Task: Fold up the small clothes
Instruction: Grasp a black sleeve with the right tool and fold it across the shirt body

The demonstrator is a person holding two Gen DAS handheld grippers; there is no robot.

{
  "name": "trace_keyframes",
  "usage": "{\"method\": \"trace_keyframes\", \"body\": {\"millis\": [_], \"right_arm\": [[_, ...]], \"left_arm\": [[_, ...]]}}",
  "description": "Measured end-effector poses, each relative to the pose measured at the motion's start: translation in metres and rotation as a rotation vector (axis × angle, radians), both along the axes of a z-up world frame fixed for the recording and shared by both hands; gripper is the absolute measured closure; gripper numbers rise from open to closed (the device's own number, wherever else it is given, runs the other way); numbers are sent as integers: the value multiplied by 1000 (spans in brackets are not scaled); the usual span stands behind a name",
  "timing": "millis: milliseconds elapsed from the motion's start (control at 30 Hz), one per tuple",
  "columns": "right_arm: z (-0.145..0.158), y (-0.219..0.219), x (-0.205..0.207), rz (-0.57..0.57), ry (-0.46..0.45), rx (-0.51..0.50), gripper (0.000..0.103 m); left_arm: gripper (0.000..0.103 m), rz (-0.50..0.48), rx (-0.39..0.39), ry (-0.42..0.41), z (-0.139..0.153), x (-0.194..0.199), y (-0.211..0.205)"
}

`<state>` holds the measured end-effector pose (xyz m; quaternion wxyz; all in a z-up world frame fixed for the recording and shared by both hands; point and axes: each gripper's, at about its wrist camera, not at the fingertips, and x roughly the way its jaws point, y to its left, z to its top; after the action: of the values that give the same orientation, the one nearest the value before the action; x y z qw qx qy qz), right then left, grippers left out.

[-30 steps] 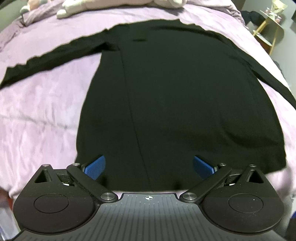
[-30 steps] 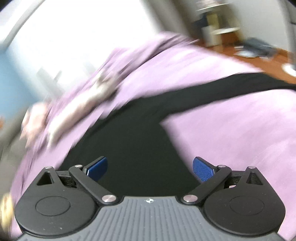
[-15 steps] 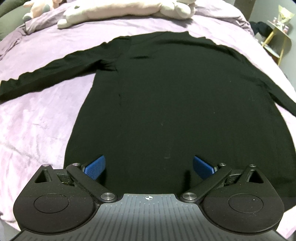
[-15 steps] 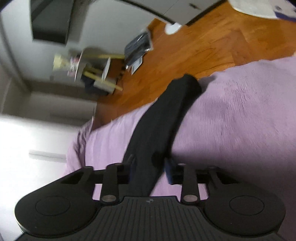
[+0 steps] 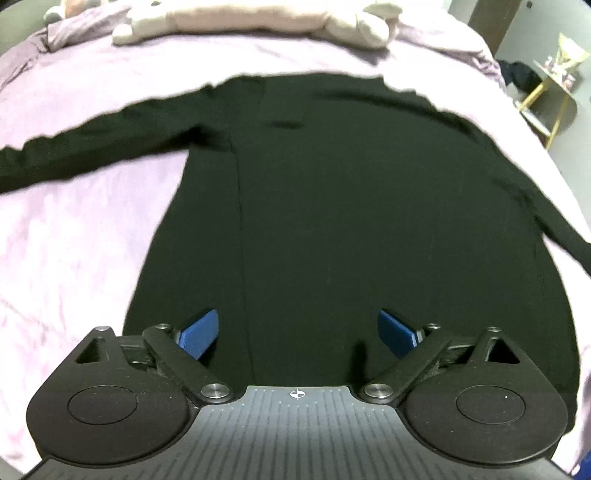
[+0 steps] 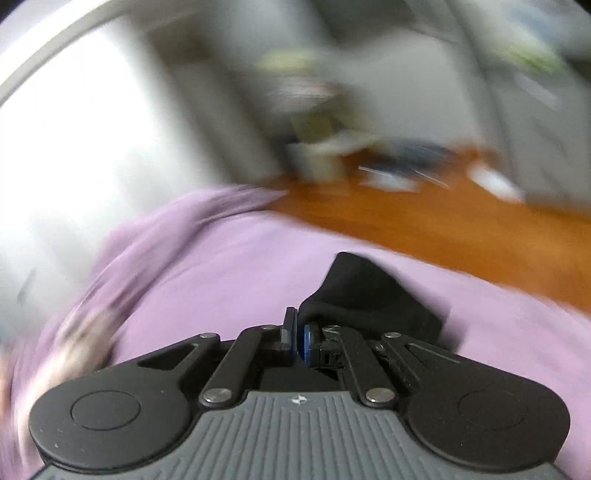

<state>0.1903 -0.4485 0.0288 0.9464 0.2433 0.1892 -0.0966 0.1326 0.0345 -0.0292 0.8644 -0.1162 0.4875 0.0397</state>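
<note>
A black long-sleeved top [image 5: 351, 221] lies flat on the lilac bed cover [image 5: 74, 240], its collar at the far end. One sleeve [image 5: 92, 147] stretches out to the left. My left gripper [image 5: 297, 332] hovers over the hem. Its blue pads [image 5: 197, 332] stand wide apart and the jaws are closing, with the flat cloth below them, not pinched. In the blurred right wrist view my right gripper [image 6: 297, 338] is shut on the cuff end of the other black sleeve [image 6: 362, 288], which bunches up just beyond the pads.
Pale plush toys [image 5: 258, 18] lie along the far end of the bed. A small yellow-legged side table [image 5: 554, 85] stands past the bed's right edge. Beyond that edge is wooden floor [image 6: 406, 221] with scattered items.
The right gripper swung to the sleeve end, shut on it, and now carries it, with its view swinging fast. The left gripper moved further in over the hem.
</note>
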Motion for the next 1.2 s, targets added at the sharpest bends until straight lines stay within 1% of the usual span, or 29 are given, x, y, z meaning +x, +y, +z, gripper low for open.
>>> {"method": "trace_keyframes", "body": {"millis": [67,100,133,167,200,233,300,333,400,500,600,667,733,767,867,1000,1067,1100,1167,1200], "right_arm": [[11,67,3,262,-36,-132,100],[11,96,2,373,-33,-177,100],[5,130,1,496,4,-219,97],[-5,155,2,581,58,-242,86],[-16,174,1,633,111,-258,81],[-28,186,-1,658,148,-268,79],[-41,195,-6,635,191,-264,79],[-45,194,-11,598,204,-236,79],[-50,175,-14,507,222,-158,79],[-58,151,-22,397,272,-113,79],[-62,127,-25,353,300,-57,79],[-62,126,-14,350,305,-21,79],[-59,126,-4,376,290,14,79],[-57,133,2,397,278,13,79],[-53,166,23,509,284,-33,79],[-66,204,44,574,331,-144,79],[-69,225,41,628,331,-222,79],[-67,233,34,685,320,-235,79],[-65,244,21,833,305,-219,80],[-65,247,12,886,294,-217,80]], "left_arm": [[6,7,-28,-24,5,12,5],[6,5,-49,-40,7,16,6],[6,-1,-75,-61,9,21,8],[6,-4,-93,-74,10,27,9],[6,-7,-106,-81,10,32,9],[8,-8,-122,-82,10,38,10],[11,-16,-164,-80,8,49,10],[12,-25,-181,-79,7,55,7],[13,-51,-213,-82,5,69,-3],[14,-105,-267,-88,1,97,-24],[17,-140,-312,-67,-6,121,-43],[18,-133,-332,-46,-12,133,-51],[18,-128,-339,-37,-16,137,-54],[18,-126,-329,-35,-17,135,-54],[18,-103,-277,-24,-22,124,-46],[18,-36,-177,-1,-27,107,-21],[18,-6,-159,3,-26,101,-9],[18,2,-157,0,-25,100,-5],[17,10,-145,-10,-22,97,-1],[18,8,-141,-13,-21,97,0]]}}
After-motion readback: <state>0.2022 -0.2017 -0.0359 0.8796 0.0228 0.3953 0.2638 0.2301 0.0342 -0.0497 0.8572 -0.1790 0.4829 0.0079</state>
